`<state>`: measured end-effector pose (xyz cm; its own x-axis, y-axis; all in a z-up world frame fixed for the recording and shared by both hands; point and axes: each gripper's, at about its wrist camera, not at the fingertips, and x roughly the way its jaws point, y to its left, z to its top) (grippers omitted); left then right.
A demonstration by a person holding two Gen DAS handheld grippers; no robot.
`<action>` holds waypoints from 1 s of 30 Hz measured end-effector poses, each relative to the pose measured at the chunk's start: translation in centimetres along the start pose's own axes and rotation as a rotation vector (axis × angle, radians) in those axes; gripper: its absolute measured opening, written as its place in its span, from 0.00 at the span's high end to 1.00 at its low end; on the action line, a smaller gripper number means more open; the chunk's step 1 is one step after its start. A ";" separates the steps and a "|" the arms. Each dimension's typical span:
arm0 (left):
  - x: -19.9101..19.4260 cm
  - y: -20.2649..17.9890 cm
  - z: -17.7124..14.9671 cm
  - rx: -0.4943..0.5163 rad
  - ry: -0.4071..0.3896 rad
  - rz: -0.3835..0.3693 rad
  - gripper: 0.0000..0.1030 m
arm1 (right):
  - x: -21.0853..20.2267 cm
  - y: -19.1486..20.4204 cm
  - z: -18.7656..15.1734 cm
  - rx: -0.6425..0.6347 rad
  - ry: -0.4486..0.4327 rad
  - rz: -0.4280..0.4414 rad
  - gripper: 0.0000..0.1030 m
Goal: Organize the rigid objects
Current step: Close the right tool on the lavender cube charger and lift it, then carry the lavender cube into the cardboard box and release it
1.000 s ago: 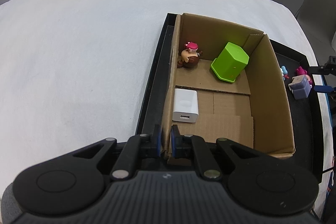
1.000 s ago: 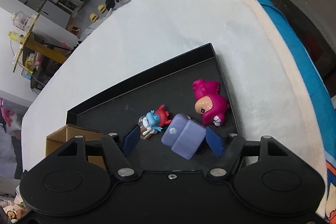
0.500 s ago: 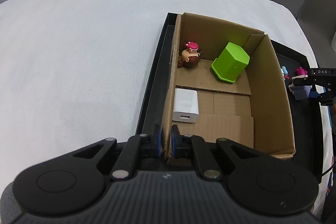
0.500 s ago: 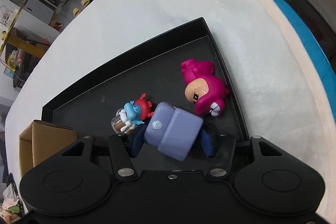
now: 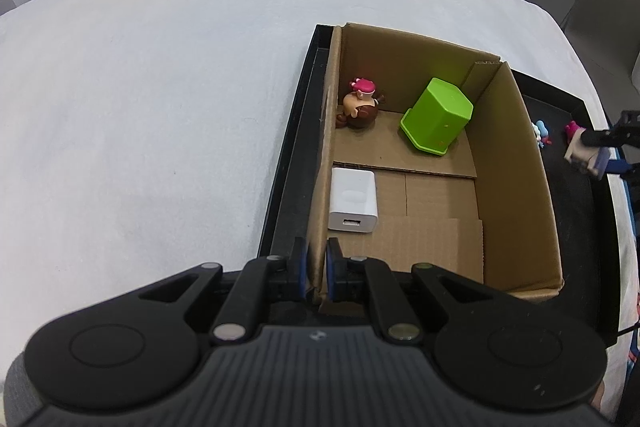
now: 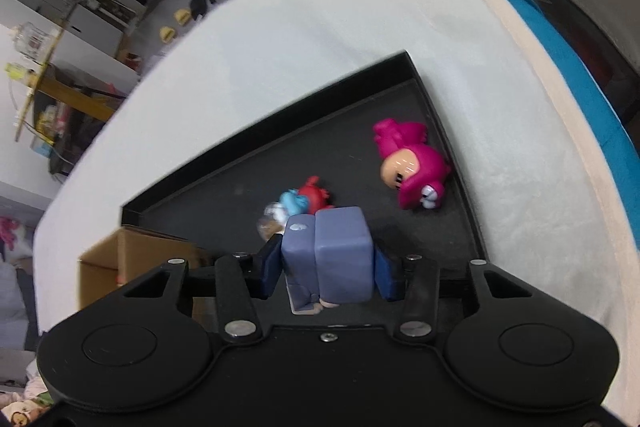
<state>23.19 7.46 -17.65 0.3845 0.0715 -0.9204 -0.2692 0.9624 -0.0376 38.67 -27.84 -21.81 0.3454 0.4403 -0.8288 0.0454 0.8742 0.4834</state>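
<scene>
Right tongs [image 6: 326,267] now clamp purple block toy [image 6: 340,251], lifted off tray [image 6: 256,159].

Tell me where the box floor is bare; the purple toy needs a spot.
The box floor is free along the right wall, from the white charger across to that wall and forward to the near edge. The far end is crowded: brown figure and green block. The right gripper grips the purple toy.

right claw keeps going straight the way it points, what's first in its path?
Probably the small blue-and-red figure, lying on the black tray just beyond the purple block figure held in the right claw; depth is unclear.
</scene>
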 end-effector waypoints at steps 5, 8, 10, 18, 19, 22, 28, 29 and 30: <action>-0.1 -0.1 0.0 0.003 -0.002 -0.001 0.92 | -1.8 0.8 -0.1 -0.011 -0.013 0.025 0.56; -0.1 -0.1 0.0 0.004 -0.002 -0.006 0.92 | -2.7 1.4 -0.4 -0.022 -0.022 0.042 0.56; -0.1 0.0 0.0 0.006 -0.002 -0.006 0.92 | -3.4 1.8 -0.8 -0.031 -0.027 0.060 0.56; -0.3 -0.1 -0.1 0.015 -0.004 -0.004 0.92 | -5.5 4.8 -1.4 -0.090 -0.058 0.115 0.56; -0.3 -0.1 -0.1 0.015 -0.004 -0.002 0.92 | -5.9 5.3 -1.5 -0.102 -0.065 0.126 0.56; -0.3 -0.1 -0.2 0.017 -0.005 0.000 0.92 | -6.9 6.7 -1.7 -0.140 -0.081 0.156 0.56; -0.5 0.2 0.0 0.013 -0.002 -0.022 0.92 | -8.3 10.0 -2.6 -0.193 -0.079 0.225 0.56; -0.5 0.3 0.0 0.011 -0.001 -0.025 0.92 | -8.4 10.4 -2.7 -0.202 -0.077 0.231 0.56; -0.5 0.3 0.0 0.009 -0.001 -0.027 0.92 | -8.3 10.9 -2.9 -0.212 -0.072 0.233 0.56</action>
<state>22.91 7.73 -17.16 0.3926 0.0455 -0.9186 -0.2509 0.9662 -0.0594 33.59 -21.38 -10.44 0.3895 0.6249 -0.6766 -0.2366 0.7779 0.5822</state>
